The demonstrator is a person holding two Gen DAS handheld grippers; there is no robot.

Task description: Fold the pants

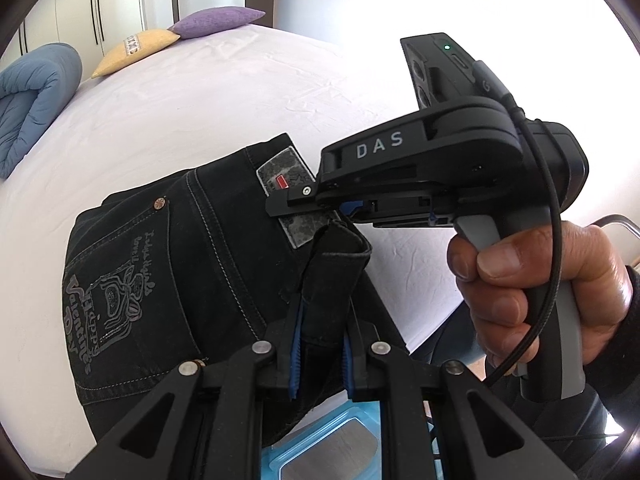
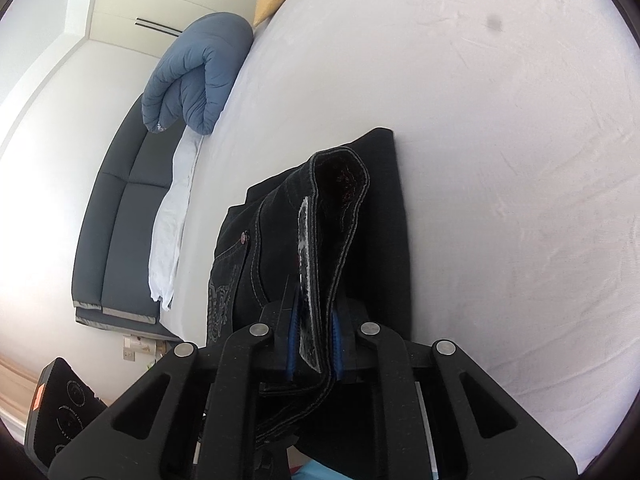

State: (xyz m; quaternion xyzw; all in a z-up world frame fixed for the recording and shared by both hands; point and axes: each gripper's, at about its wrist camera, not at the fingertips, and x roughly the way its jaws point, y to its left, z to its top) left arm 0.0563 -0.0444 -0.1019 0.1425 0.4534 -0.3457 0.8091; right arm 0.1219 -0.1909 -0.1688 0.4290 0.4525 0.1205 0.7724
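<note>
Black jeans [image 1: 192,264] with an embroidered back pocket and a grey waist patch lie on the white bed. My left gripper [image 1: 322,354] is shut on a fold of the waistband. My right gripper [image 2: 314,346] is shut on the waistband at the patch; the jeans [image 2: 280,232] hang from it, lifted a little off the sheet. In the left wrist view the right gripper [image 1: 320,210] comes in from the right, held by a hand, its tip at the patch.
The white bed sheet [image 1: 208,96] spreads behind and right of the jeans. A rolled blue duvet [image 1: 28,100] [image 2: 192,76], a yellow pillow [image 1: 132,50] and a purple pillow [image 1: 216,20] lie at the far edge. A dark sofa [image 2: 120,224] stands beside the bed.
</note>
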